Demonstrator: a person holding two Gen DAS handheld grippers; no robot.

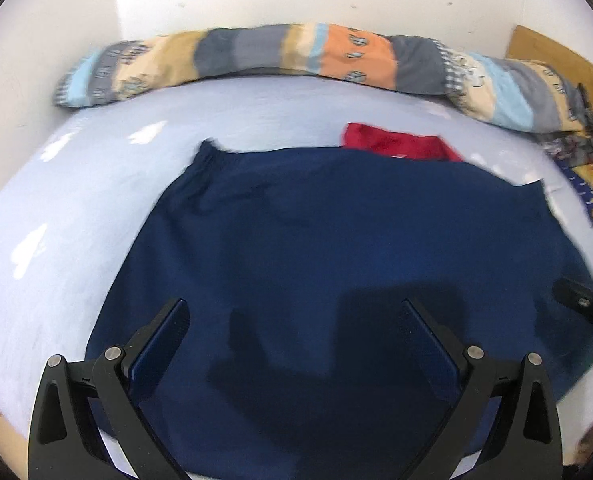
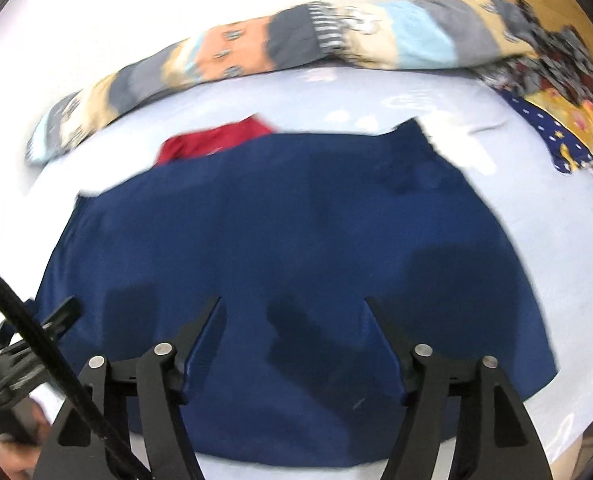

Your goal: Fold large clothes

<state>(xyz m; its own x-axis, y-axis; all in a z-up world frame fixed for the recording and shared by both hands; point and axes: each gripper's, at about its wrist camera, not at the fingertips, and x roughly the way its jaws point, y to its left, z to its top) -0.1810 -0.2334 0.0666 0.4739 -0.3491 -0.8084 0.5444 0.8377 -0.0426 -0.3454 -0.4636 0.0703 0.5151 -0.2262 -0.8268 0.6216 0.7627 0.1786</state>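
Navy cloth, a large dark blue garment [image 1: 328, 240], lies spread flat across the near half of a pale blue bed sheet [image 1: 76, 208], its far edge running roughly straight with a small raised corner at each end, its side edges flaring outward toward the cameras. A red garment [image 1: 396, 142] peeks out from behind that far edge, partly covered by the blue cloth. Along the wall at the back, a long rolled striped blanket [image 1: 296, 54] lies across the bed, and a heap of patterned yellow and navy cloth [image 2: 568, 136] sits at the far right corner, well apart from the blue garment. Bare sheet lies open to the left of the garment, in the strip between its far edge and the blanket, and on the right side up to the patterned heap. The left hand-held gripper [image 1: 292, 308] hangs above the near part of the blue garment with its jaws spread wide and nothing between them; its shadow falls on the cloth below. The right hand-held gripper [image 2: 292, 304] is likewise over the near part of the garment, jaws apart and empty, shadow beneath it. A black cable [image 2: 36, 344] crosses the lower left of the right wrist view, beside the other gripper's frame and a person's hand [image 2: 12, 452] at the edge.
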